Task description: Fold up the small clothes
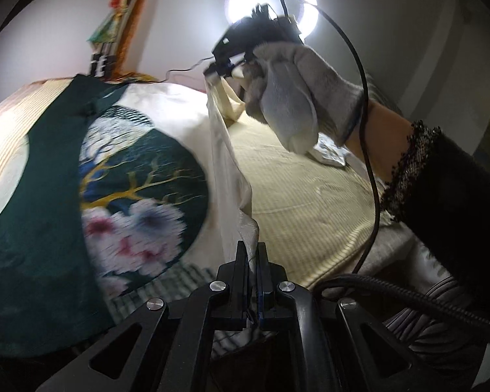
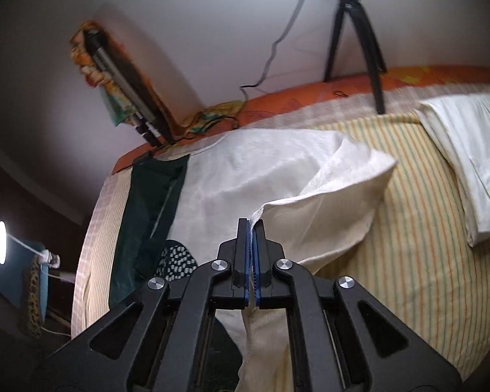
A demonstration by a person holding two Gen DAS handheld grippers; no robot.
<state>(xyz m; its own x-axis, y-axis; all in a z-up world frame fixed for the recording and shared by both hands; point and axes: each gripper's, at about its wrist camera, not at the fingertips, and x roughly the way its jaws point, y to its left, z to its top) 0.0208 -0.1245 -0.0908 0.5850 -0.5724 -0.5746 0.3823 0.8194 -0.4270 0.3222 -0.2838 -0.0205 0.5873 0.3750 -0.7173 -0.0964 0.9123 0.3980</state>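
Two grippers (image 1: pixel 251 254) (image 2: pixel 252 228), two white cloths (image 2: pixel 261 170) (image 2: pixel 467 150), one tripod (image 2: pixel 352 23).

Grey furry glove (image 1: pixel 287 98), black knit sleeve (image 1: pixel 441 176)

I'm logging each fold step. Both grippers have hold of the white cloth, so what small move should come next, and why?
Probably carry both held edges across toward the far side and lay them down. The left gripper and right gripper are each shut on the white cloth, whose edge hangs lifted off the bed, so a fold is half made.

Left tool (image 1: pixel 252 254) pinches cream cloth (image 1: pixel 225 163); right tool (image 1: pixel 222 67) — gloved — grips its far edge
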